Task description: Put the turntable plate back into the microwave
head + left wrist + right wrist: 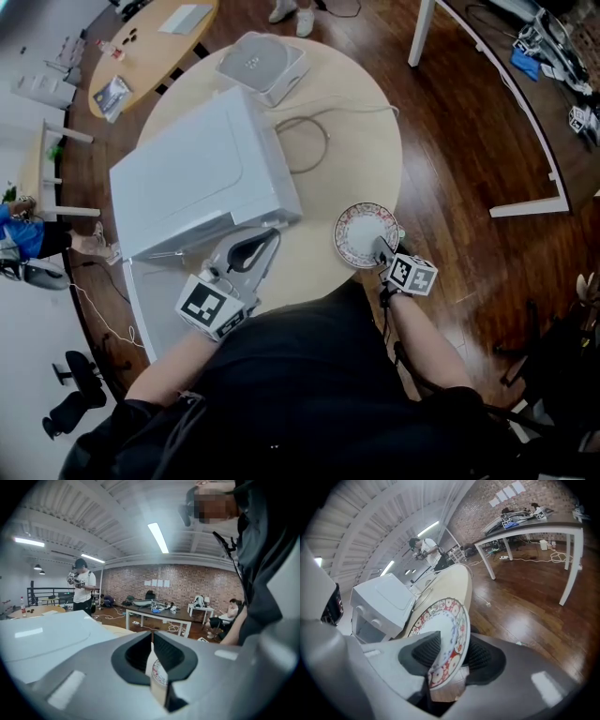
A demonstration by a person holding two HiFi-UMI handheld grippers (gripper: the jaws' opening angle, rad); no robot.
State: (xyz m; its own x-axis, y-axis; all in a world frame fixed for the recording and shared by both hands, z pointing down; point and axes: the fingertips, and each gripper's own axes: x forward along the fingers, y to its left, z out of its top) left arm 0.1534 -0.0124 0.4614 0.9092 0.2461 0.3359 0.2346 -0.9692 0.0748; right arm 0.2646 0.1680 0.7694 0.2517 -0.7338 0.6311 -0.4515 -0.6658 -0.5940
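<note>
The turntable plate (pixel 363 232), white with a red flowered rim, lies near the right edge of the round beige table (pixel 366 150). My right gripper (pixel 382 251) is shut on its near rim; in the right gripper view the plate (pixel 445 625) stands between the two ribbed pads (pixel 424 651). The white microwave (pixel 202 173) sits left of the plate, its door (pixel 150 295) swung open toward me. In front of the microwave's opening my left gripper (pixel 269 236) is shut on nothing; its view shows the plate (pixel 159 674) through the narrow slit between its jaws.
A white box (pixel 262 64) and a looped cable (pixel 309 141) lie on the table behind the microwave. White desk legs (pixel 525 141) stand on the wooden floor to the right. Another person (pixel 82 585) stands farther back in the room.
</note>
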